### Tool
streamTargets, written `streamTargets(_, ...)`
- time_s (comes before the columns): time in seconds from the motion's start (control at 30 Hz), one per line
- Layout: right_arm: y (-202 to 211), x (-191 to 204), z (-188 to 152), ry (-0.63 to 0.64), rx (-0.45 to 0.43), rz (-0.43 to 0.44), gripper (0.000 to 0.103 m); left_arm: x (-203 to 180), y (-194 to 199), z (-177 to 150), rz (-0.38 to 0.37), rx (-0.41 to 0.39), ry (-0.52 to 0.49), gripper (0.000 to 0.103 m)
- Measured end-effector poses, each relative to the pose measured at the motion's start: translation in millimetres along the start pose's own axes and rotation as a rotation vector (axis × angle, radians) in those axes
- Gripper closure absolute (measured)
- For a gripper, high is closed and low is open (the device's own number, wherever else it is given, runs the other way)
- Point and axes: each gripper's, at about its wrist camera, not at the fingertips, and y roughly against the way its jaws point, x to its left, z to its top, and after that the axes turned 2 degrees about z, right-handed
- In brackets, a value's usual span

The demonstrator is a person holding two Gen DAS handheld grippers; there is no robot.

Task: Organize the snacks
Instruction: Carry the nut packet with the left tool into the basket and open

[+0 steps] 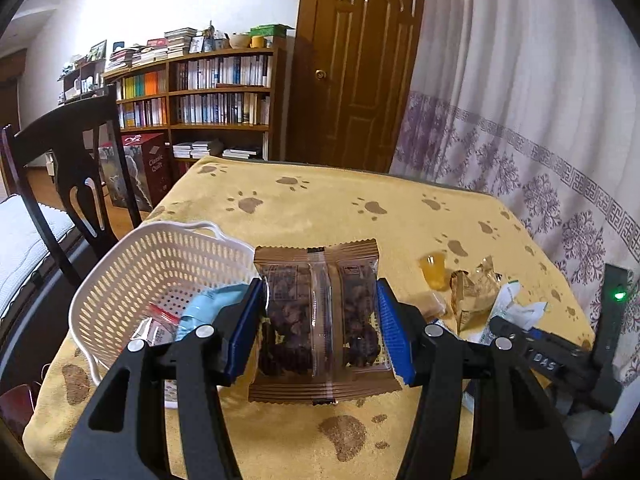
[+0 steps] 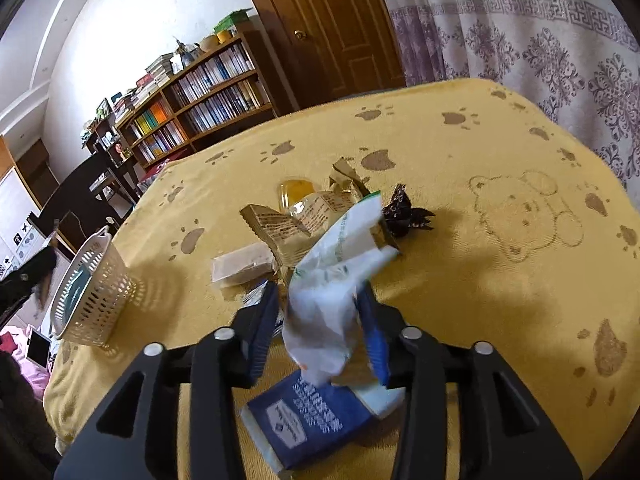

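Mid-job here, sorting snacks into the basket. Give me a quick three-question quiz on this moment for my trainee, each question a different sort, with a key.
1. True or false: the left tongs are shut on a brown clear-window snack pack.
2. Multiple choice: what do the right tongs hold? A) a black bow-shaped wrapper B) a white and green packet C) a blue box
3. Fill in: the white basket already holds a light blue packet and a clear bag with a ___ strip.

Key
1. True; its side edges sit between the blue pads.
2. B, the white and green packet; the black bow-shaped wrapper and blue box lie on the yellow cloth.
3. Red.
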Motion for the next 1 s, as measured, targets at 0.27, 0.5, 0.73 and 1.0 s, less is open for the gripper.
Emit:
streamTargets(0.27,-20,-1,3,-0.015,0.032,-0.025,0.065,19,5,8,0.022,-0.020,0.034,0.046)
streamTargets(0.5,5,3,1,-0.034,-0.008,0.015,0.070,57,10,21,0.089,-0.048,0.111,0.046)
streamTargets(0.73,27,20,6,-0.001,-0.055,0.069,0.074,106,17,33,0.174,-0.078,0.206,0.046)
streamTargets(1.0,16,16,2,-0.014,-0.024,0.071,0.070,123,6,32,0.216,-0.045,0.238,0.024)
